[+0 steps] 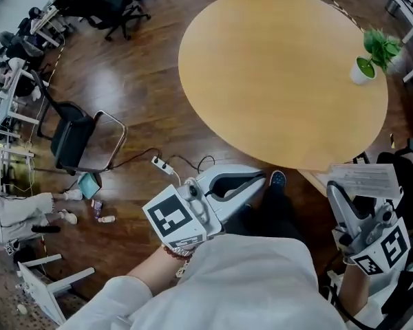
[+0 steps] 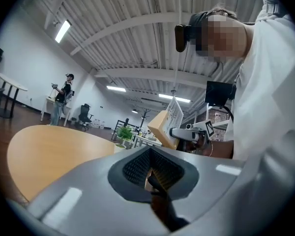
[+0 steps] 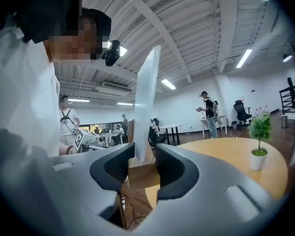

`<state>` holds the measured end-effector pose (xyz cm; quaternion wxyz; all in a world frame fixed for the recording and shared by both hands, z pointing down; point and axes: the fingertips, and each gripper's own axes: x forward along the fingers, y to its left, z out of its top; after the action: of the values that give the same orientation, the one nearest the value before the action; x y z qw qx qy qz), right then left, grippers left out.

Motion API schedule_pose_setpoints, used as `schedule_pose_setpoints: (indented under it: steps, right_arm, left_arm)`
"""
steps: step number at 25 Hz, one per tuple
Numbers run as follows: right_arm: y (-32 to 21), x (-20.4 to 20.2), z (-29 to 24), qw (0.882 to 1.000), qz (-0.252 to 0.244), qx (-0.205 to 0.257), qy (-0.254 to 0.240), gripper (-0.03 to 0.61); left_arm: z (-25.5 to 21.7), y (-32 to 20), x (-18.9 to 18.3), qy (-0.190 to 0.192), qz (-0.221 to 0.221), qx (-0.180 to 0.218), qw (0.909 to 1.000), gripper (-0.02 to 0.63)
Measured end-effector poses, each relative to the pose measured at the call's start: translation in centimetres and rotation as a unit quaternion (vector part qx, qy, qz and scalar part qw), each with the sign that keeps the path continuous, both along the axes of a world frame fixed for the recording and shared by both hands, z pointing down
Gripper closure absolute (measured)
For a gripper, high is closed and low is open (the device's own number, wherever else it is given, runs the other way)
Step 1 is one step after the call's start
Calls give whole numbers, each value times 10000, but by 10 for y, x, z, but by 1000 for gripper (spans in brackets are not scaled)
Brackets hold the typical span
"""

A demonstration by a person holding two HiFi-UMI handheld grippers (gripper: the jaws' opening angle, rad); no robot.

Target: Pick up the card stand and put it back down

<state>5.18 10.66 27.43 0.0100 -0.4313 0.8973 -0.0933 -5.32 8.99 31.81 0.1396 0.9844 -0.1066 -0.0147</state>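
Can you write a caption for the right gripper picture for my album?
The right gripper holds the card stand upright beside the round table with its potted plant.

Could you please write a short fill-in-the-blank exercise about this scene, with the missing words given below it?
1. The right hand-held gripper is shut on the ____.
2. The potted plant stands on the round wooden ____.
3. The left hand-held gripper is shut and holds ____.
Missing words: card stand; table; nothing.
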Motion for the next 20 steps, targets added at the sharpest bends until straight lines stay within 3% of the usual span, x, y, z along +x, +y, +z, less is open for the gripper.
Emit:
schedule_pose_setpoints:
  steps: [5,9,16,20]
  right_arm:
    - [49,-23,-12,9986,218,-146,-455,436]
    - [63,-19,-24,9991,217,103,-343,436]
    - [95,-8,-51,9985,191,470,-195,436]
    - [104,-5,-49,9986,187,457,-182,436]
  left_arm:
    - [-21,49,-9,49,316,161,9994,617]
    - [-30,78,0,-70,426,397,9983,617]
    - [-52,109,11,184,383,561,9975,617]
    - [-52,121,20,28,498,648,9967,621]
